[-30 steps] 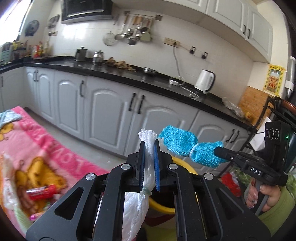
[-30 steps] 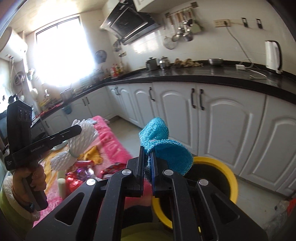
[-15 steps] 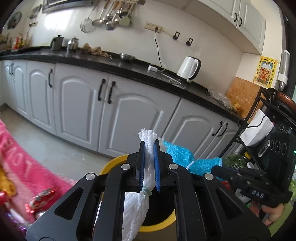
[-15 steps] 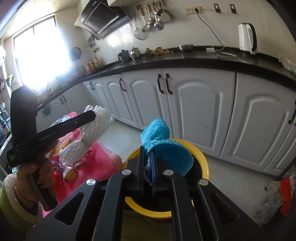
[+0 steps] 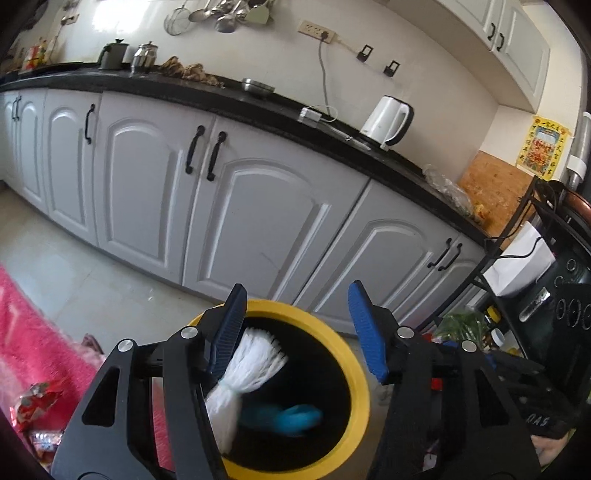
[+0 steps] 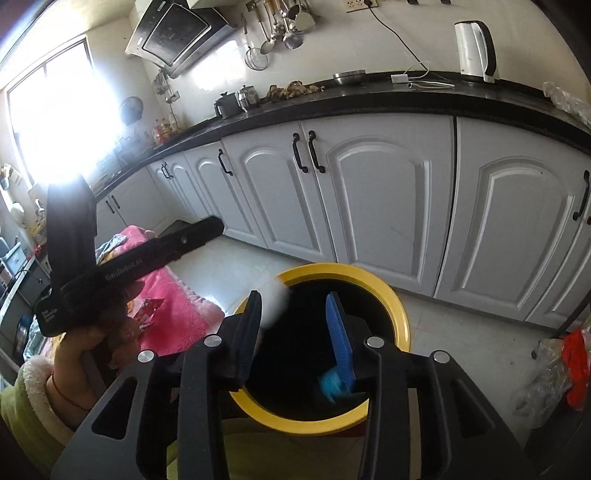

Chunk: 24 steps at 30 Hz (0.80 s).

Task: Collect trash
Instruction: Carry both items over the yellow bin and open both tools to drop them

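Trash, a white foam net [image 5: 236,373] and a blue one [image 5: 291,416], was dropping into the yellow-rimmed bin [image 5: 360,373], because both tongs, left [image 5: 295,328] and right [image 6: 295,334], hung above it, jaws opening to release.

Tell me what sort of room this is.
A home kitchen, most likely: grey cabinet doors under a black countertop, a white electric kettle on it, and a range hood on the wall.

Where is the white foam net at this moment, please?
In the left wrist view the white foam net hangs against the left tool's left finger, over the yellow-rimmed bin's mouth, above the blue cloth inside.
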Available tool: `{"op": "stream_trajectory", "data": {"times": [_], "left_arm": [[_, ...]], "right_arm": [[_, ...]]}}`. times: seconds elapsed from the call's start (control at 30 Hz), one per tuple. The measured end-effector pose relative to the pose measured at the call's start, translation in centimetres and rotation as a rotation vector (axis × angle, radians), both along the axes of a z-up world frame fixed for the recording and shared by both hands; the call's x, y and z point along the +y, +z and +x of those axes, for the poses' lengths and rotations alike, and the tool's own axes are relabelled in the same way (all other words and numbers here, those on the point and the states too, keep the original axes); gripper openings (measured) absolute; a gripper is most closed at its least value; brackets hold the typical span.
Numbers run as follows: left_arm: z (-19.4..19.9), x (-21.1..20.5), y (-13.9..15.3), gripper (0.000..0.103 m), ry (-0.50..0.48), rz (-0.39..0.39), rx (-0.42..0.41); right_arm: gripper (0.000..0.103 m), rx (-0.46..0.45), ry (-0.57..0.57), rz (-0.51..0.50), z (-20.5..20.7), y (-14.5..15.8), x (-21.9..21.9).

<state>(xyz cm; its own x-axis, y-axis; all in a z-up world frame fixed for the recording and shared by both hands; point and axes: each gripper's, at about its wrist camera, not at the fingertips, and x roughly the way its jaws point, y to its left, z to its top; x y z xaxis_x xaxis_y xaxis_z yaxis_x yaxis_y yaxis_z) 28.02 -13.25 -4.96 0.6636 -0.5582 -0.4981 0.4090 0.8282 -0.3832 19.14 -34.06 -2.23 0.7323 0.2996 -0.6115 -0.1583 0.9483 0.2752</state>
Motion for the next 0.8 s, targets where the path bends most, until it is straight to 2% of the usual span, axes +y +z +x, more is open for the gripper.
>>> {"op": "stream_trajectory", "data": {"times": [0.07, 0.23, 0.33, 0.4, 0.47, 0.8], "left_arm": [[-0.3, 0.6, 0.0, 0.060, 0.019, 0.009, 0.002], [-1.8, 3.5, 0.3, 0.066, 0.093, 0.042, -0.007], [-2.9, 5.8, 1.2, 0.081, 0.155, 0.057, -0.022], [-3.8, 7.2, 1.8, 0.083, 0.187, 0.057, -0.030], [-4.6, 8.5, 2.5, 0.089, 0.219, 0.063, -0.040], [-9.9, 15.0, 5.8, 0.092, 0.353, 0.049, -0.105]], "right_arm": [[0.042, -0.006, 0.001, 0.001, 0.0, 0.1, 0.1], [0.057, -0.050, 0.019, 0.009, -0.7, 0.9, 1.0], [0.067, -0.093, 0.031, 0.016, -1.1, 1.6, 1.9], [0.071, -0.118, 0.039, 0.013, -1.4, 2.0, 2.5], [0.075, -0.145, 0.059, 0.004, -1.9, 2.4, 3.6], [0.084, -0.206, 0.171, -0.025, -3.8, 3.9, 8.5]]}}
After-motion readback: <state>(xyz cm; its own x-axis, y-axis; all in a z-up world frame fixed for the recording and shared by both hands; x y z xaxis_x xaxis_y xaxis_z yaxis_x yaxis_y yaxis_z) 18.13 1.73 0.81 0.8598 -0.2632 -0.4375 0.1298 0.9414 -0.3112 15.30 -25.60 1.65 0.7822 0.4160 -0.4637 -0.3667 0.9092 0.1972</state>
